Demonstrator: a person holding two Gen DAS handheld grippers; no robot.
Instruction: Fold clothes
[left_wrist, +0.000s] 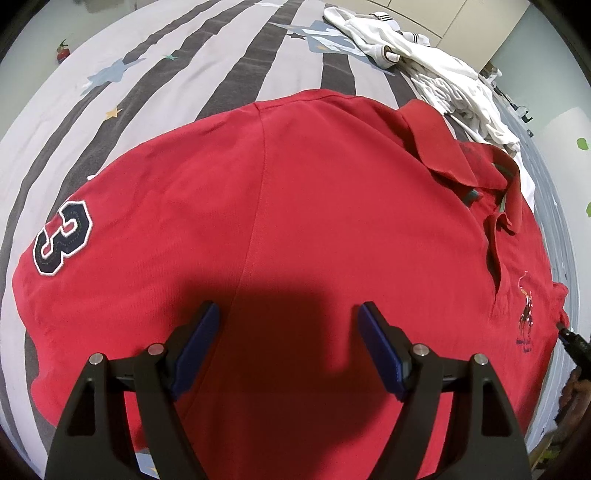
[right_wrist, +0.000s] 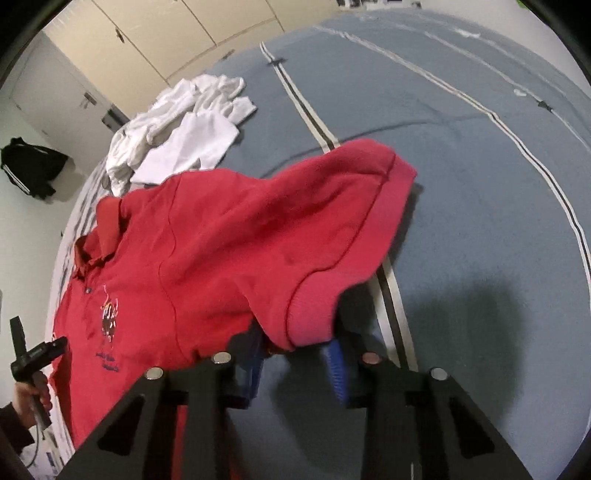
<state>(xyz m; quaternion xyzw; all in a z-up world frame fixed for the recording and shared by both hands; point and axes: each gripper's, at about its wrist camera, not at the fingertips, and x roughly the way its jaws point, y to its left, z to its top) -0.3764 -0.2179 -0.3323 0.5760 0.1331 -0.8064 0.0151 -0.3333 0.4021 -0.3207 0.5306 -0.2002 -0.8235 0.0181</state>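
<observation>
Left claw (left_wrist: 288, 314) spread wide, empty, above the red polo shirt (left_wrist: 314, 206) (soft, limp); right claw (right_wrist: 295, 354) parted around the sleeve cuff (right_wrist: 314, 314), a firm ribbed hold.

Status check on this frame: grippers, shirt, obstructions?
Left hand-held gripper open above red polo. Right hand-held gripper at sleeve, grip unclear. White clothes nearby.

The polo shirt (left_wrist: 314, 221) lies spread on the bed (left_wrist: 184, 66), the heap of clothes (left_wrist: 424, 59) behind its collar (left_wrist: 439, 147), the left claw (left_wrist: 288, 332) above it.
</observation>
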